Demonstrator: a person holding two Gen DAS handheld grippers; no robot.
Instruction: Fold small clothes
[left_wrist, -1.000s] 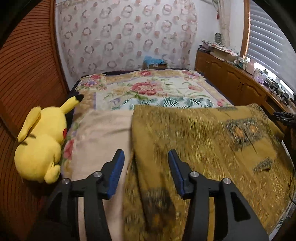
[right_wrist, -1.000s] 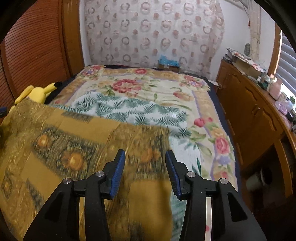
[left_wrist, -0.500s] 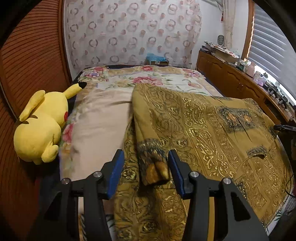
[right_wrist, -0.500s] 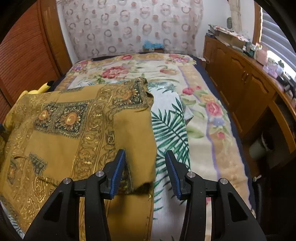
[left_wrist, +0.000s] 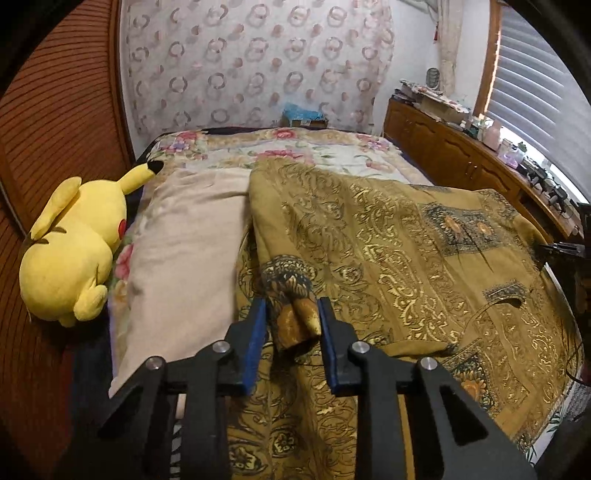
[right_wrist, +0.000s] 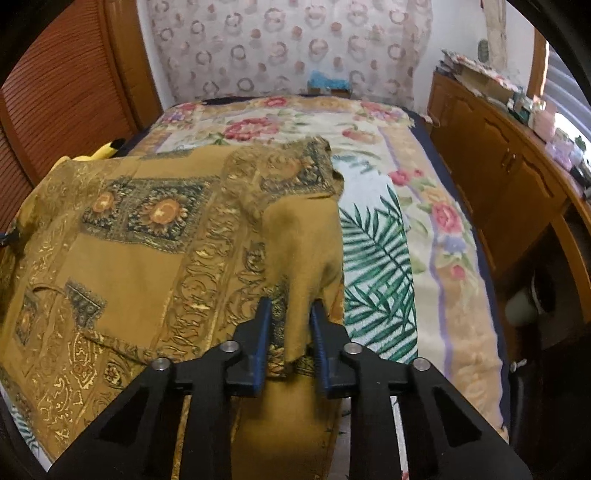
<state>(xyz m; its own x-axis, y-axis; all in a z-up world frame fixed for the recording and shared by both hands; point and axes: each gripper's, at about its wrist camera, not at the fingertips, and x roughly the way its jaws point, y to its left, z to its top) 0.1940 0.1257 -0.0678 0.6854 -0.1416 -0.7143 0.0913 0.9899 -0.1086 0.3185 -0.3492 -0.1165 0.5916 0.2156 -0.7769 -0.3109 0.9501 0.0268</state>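
A mustard-gold patterned garment (left_wrist: 388, 251) lies spread across the near end of the bed, its top layer folded over itself. It also shows in the right wrist view (right_wrist: 147, 240). My left gripper (left_wrist: 290, 314) has its blue pads on either side of a bunched dark-patterned corner (left_wrist: 291, 295) of the garment, with small gaps showing. My right gripper (right_wrist: 288, 314) has its pads close around a plain mustard fold (right_wrist: 303, 266) at the garment's right edge.
A yellow Pikachu plush (left_wrist: 74, 251) lies at the bed's left edge beside a beige pillow (left_wrist: 184, 258). A floral bedspread (right_wrist: 424, 221) and a palm-leaf cloth (right_wrist: 373, 258) lie under the garment. Wooden cabinets (right_wrist: 509, 177) line the right side.
The garment came down from held up in the air onto the bed, folded over. Both grippers lowered and narrowed around its corners.
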